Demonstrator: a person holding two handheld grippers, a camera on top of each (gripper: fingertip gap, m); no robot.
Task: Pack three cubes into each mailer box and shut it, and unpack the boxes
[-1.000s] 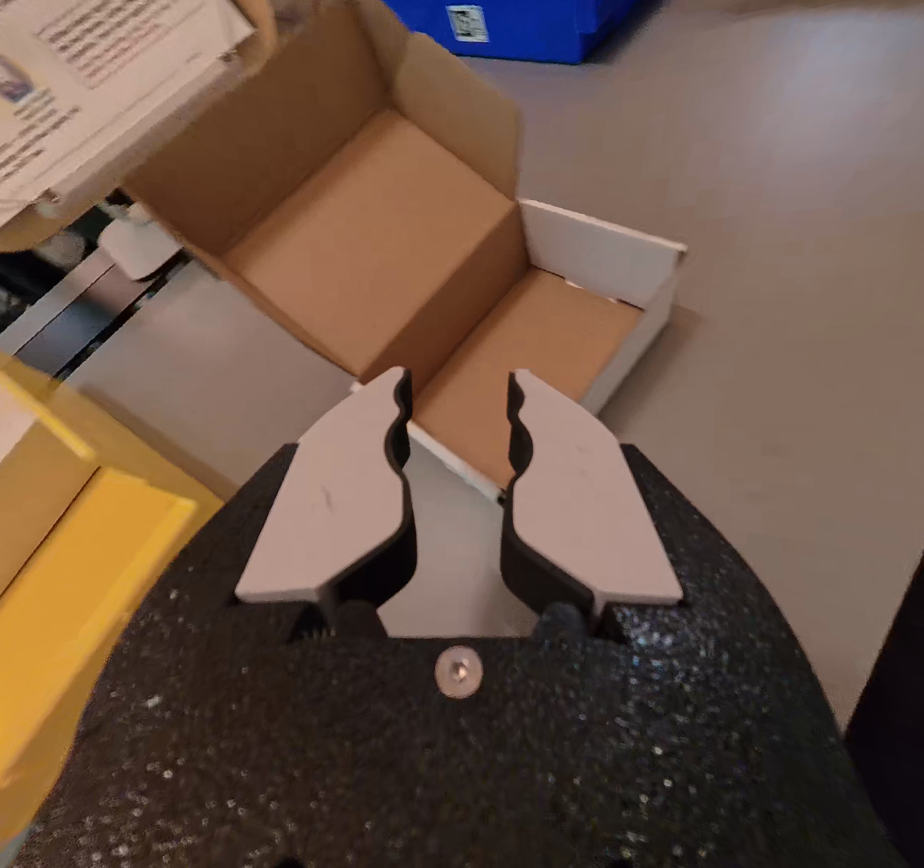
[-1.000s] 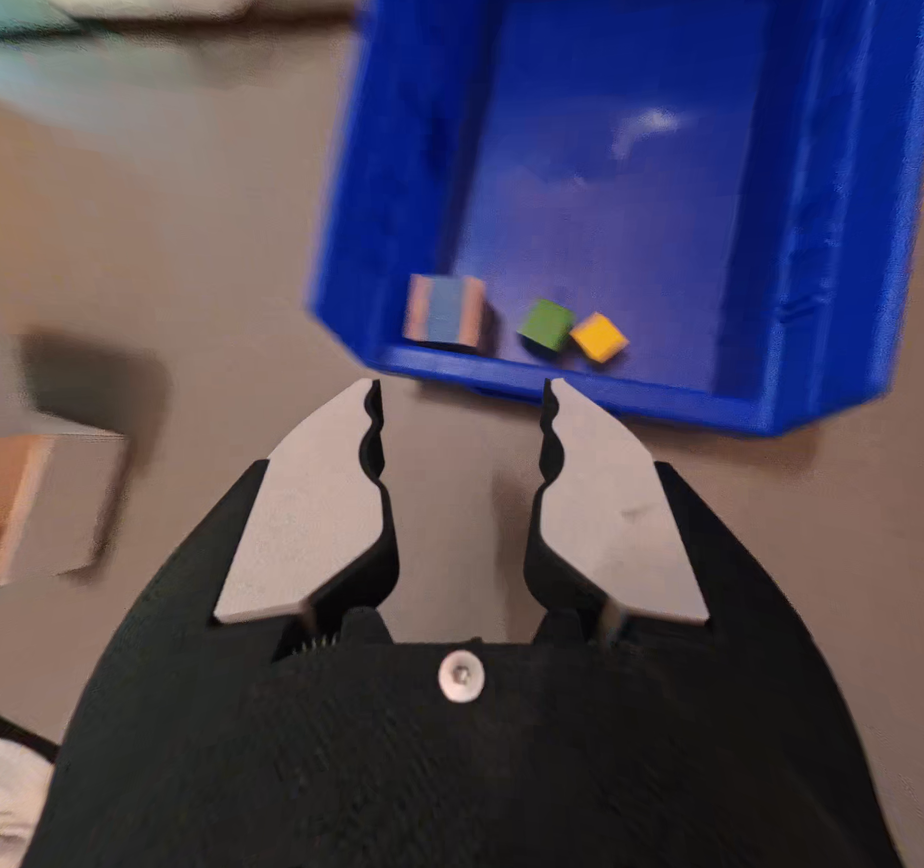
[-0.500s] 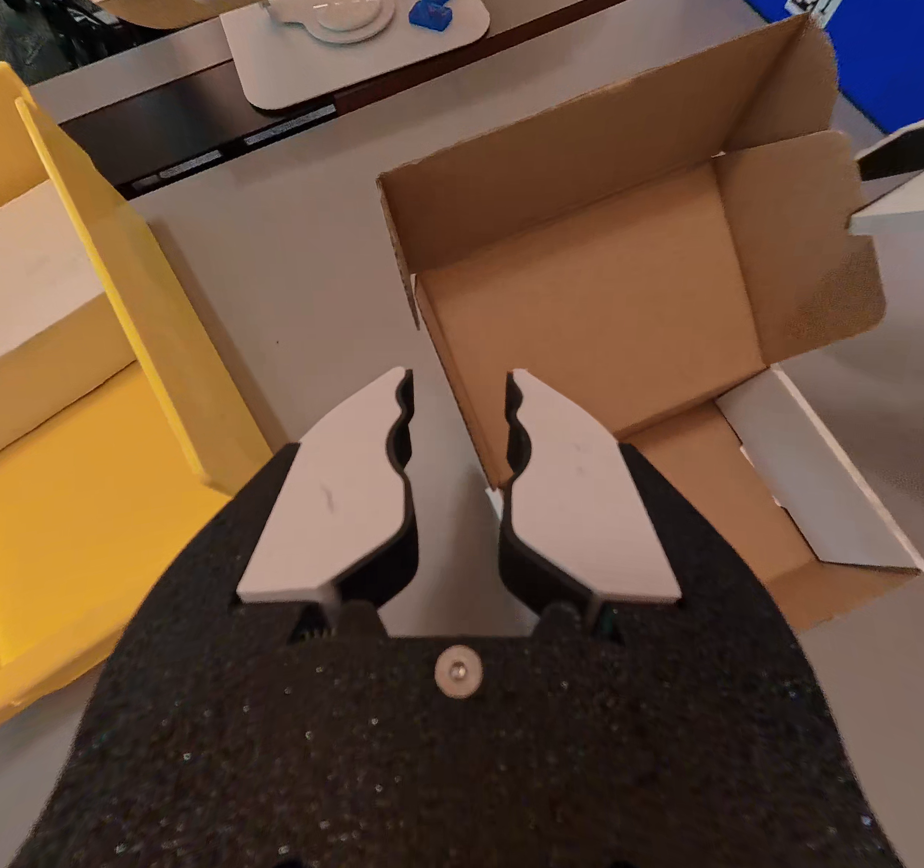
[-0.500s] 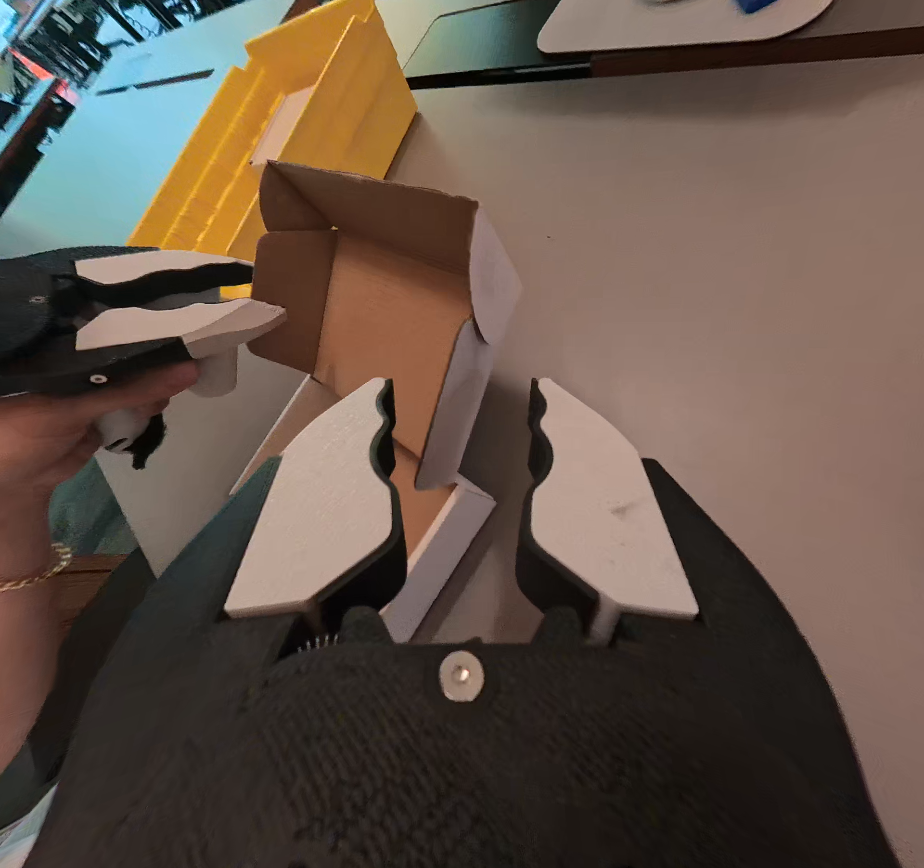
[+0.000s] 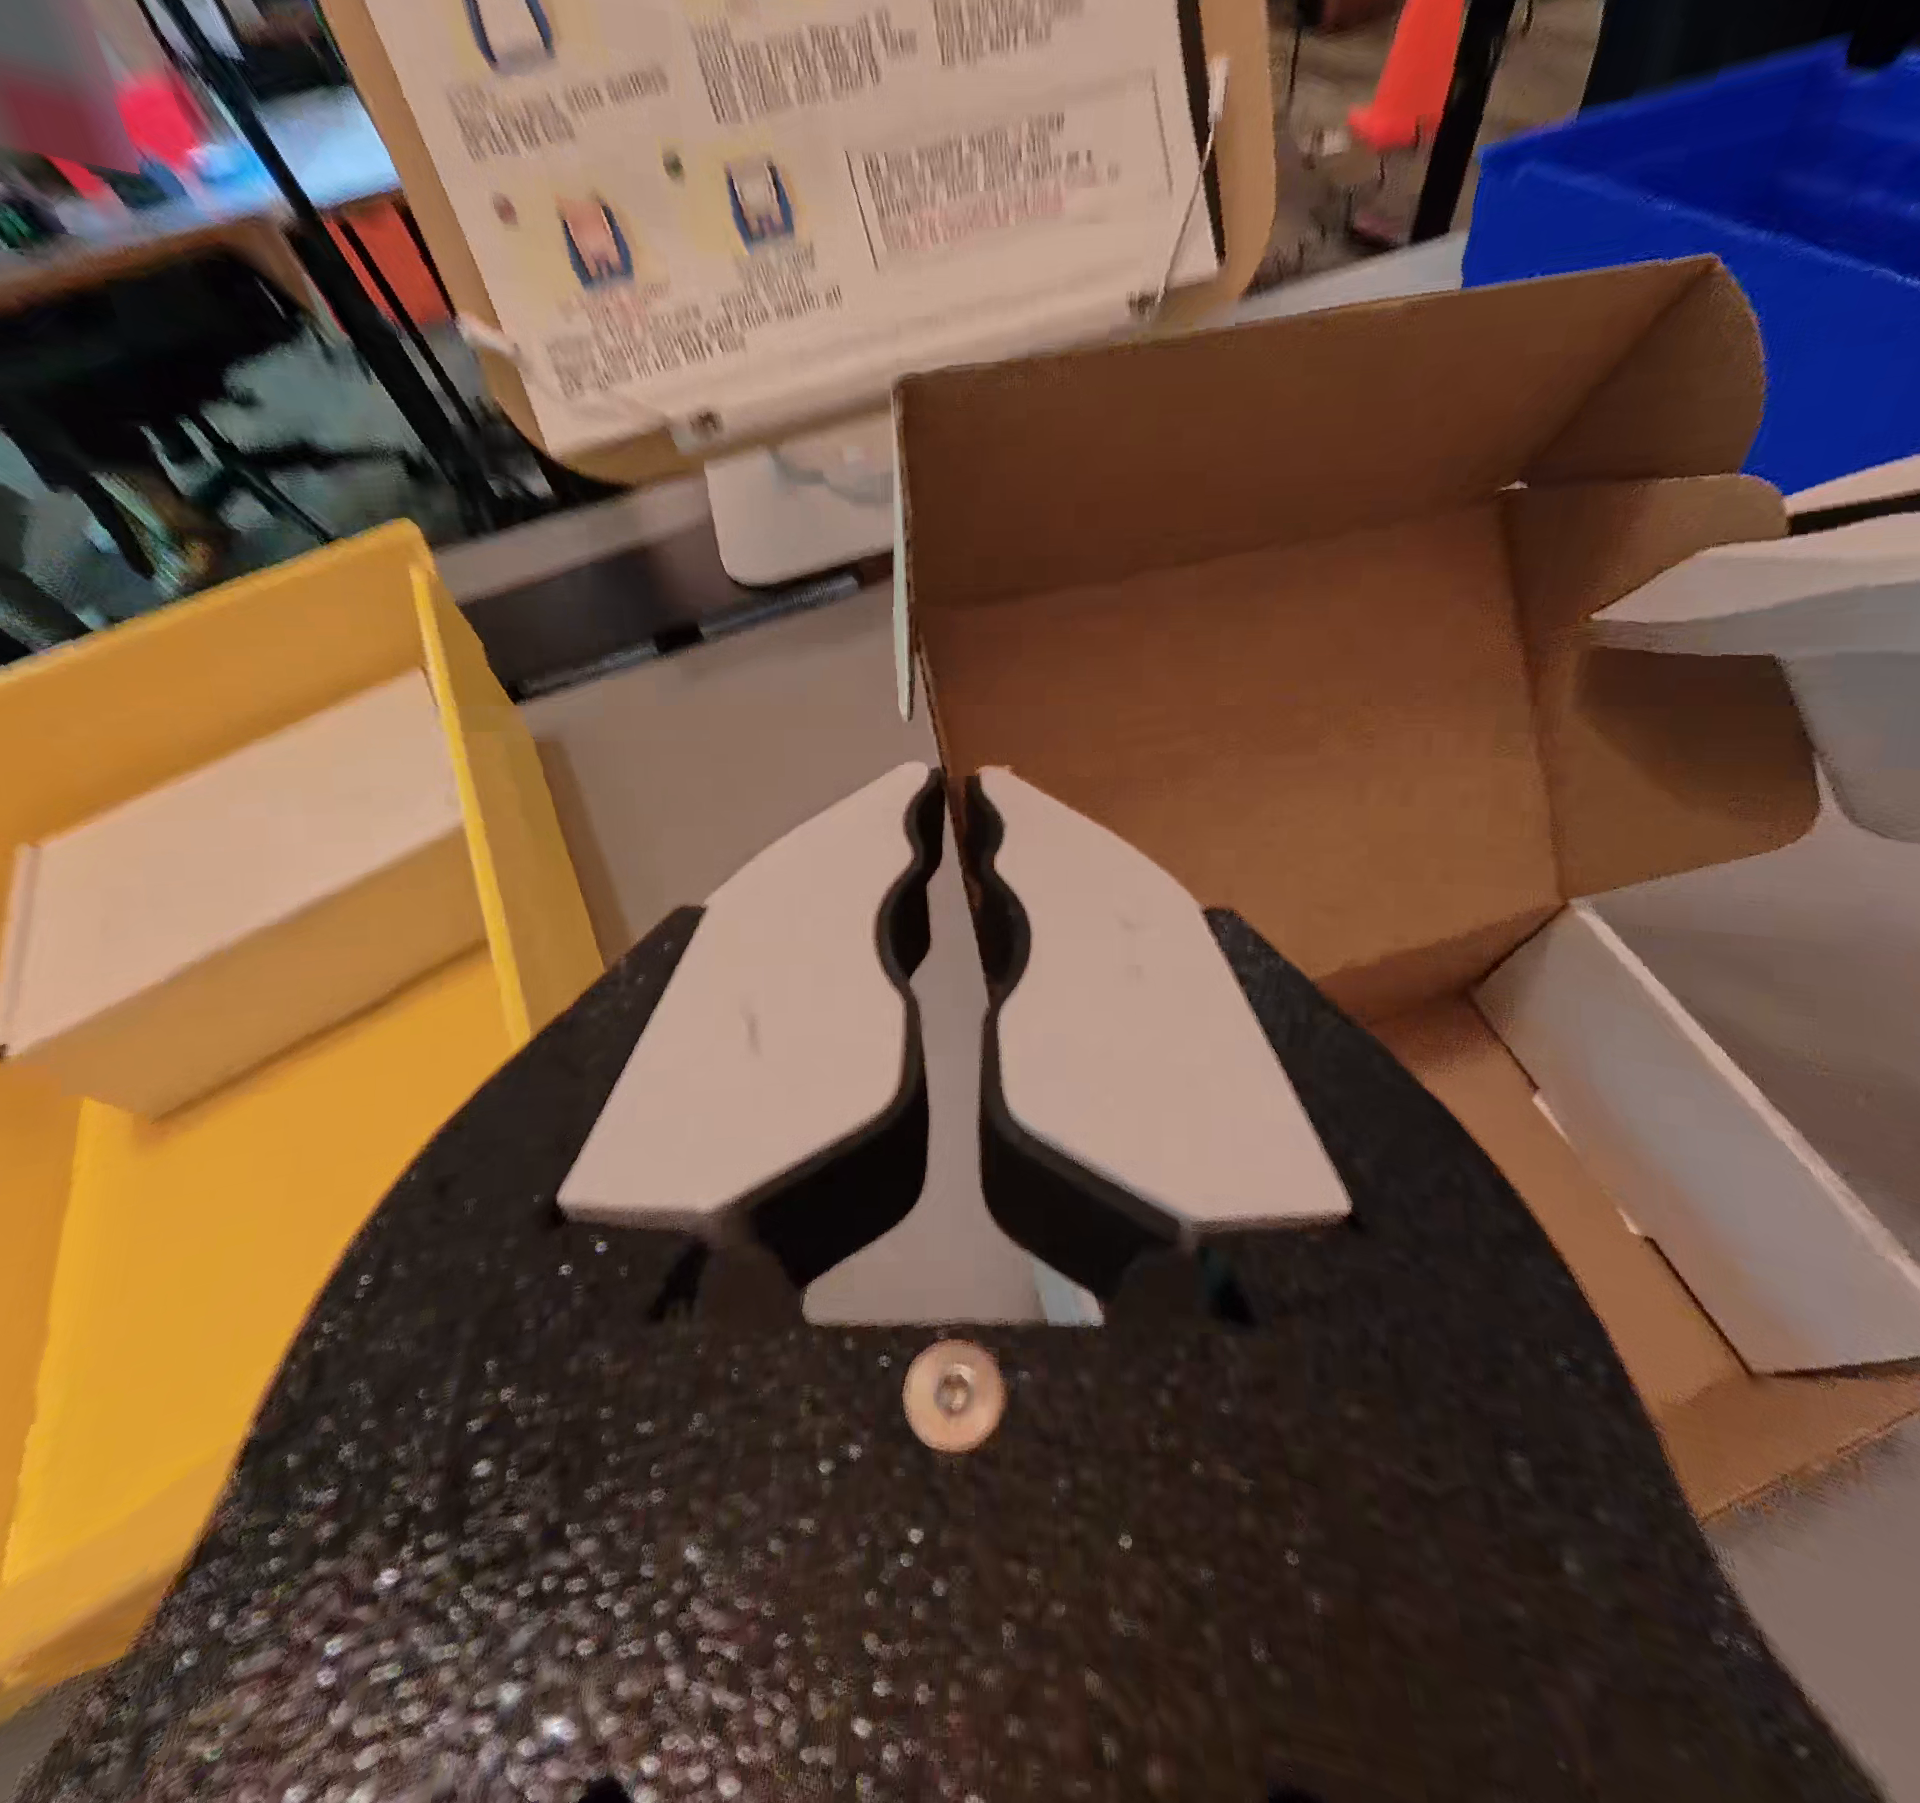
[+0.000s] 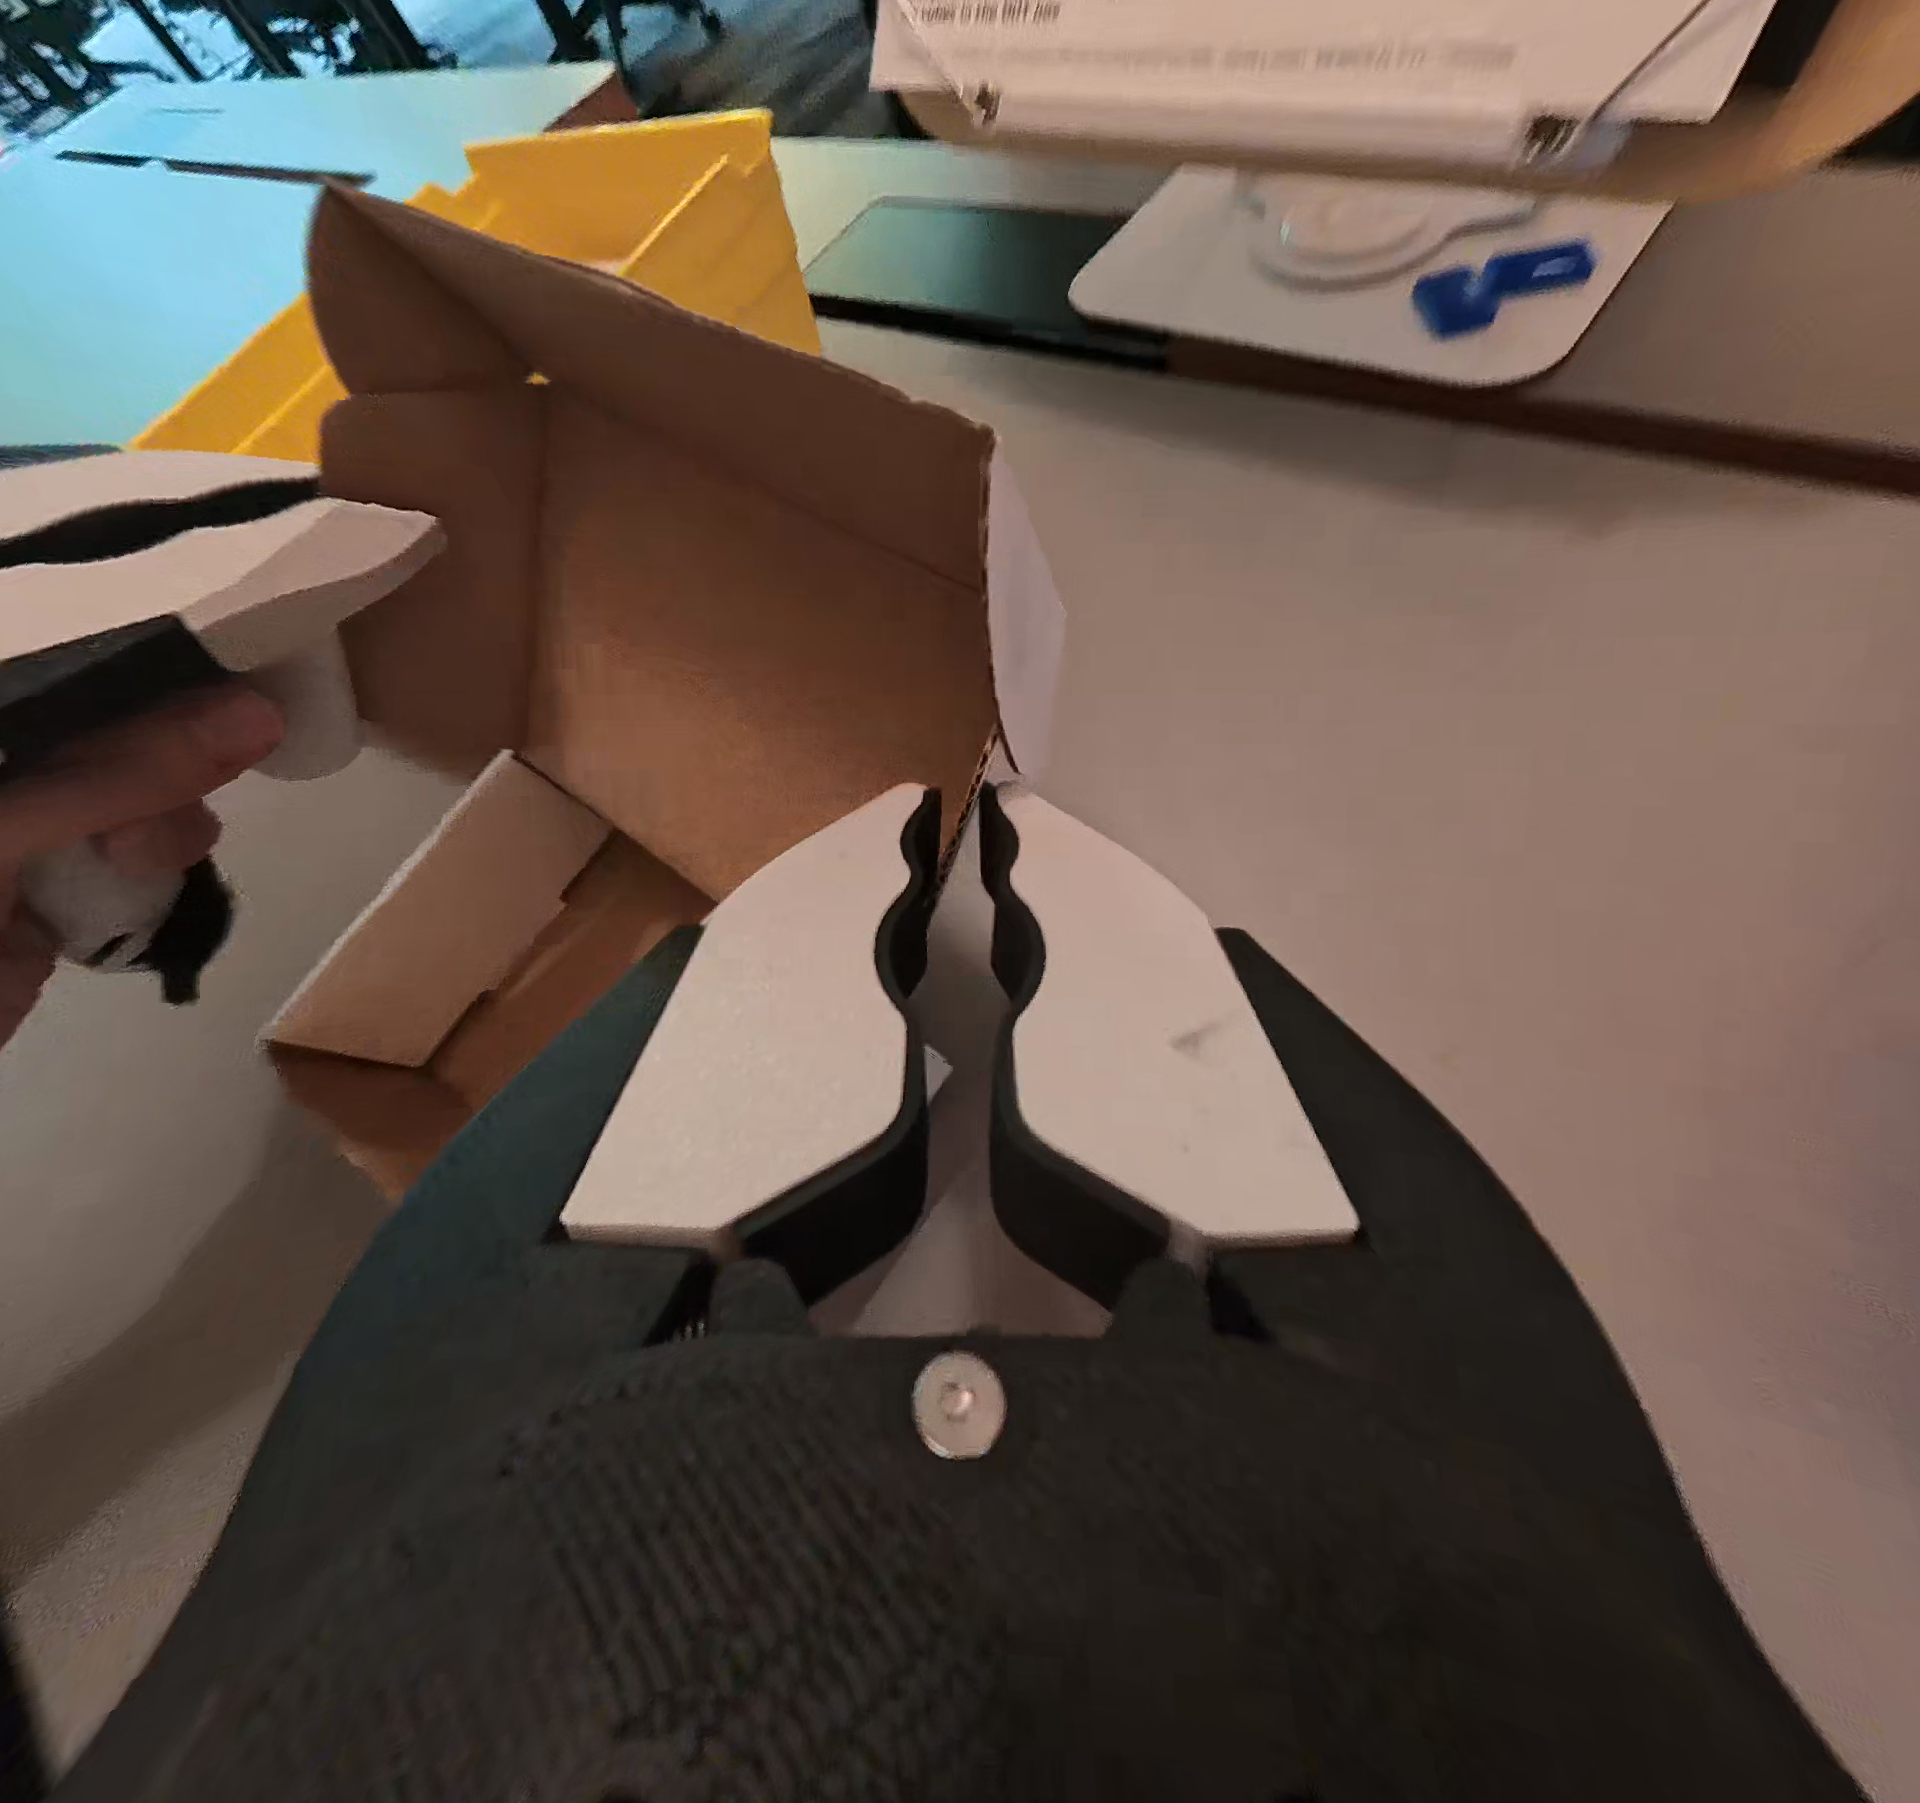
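Observation:
An open mailer box stands on the grey table with its brown lid [image 5: 1247, 766] raised upright; the lid also shows in the right wrist view [image 6: 727, 610]. The white-walled base [image 5: 1683, 1161] lies open and no cubes show in it. My left gripper [image 5: 956, 787] is shut on the lid's left edge. My right gripper [image 6: 961, 797] is shut on the lid's right edge. The right gripper's fingers [image 5: 1787, 600] show at the lid's far flap in the left wrist view. The left gripper's fingers [image 6: 260, 548] show in the right wrist view, held by a hand [image 6: 104, 797].
A yellow bin [image 5: 208, 1338] to the left holds a shut white mailer box [image 5: 239, 880]. A blue bin [image 5: 1714, 226] stands behind the box on the right. An instruction sheet [image 5: 810, 143] on a white stand base [image 6: 1351, 267] stands at the table's back. The gap from one gripper's tips to the other's is roughly 15 centimeters.
Both grippers have closed from open onto the lid's two side edges. The right gripper came over from the blue bin to the box. The lid now stands more upright.

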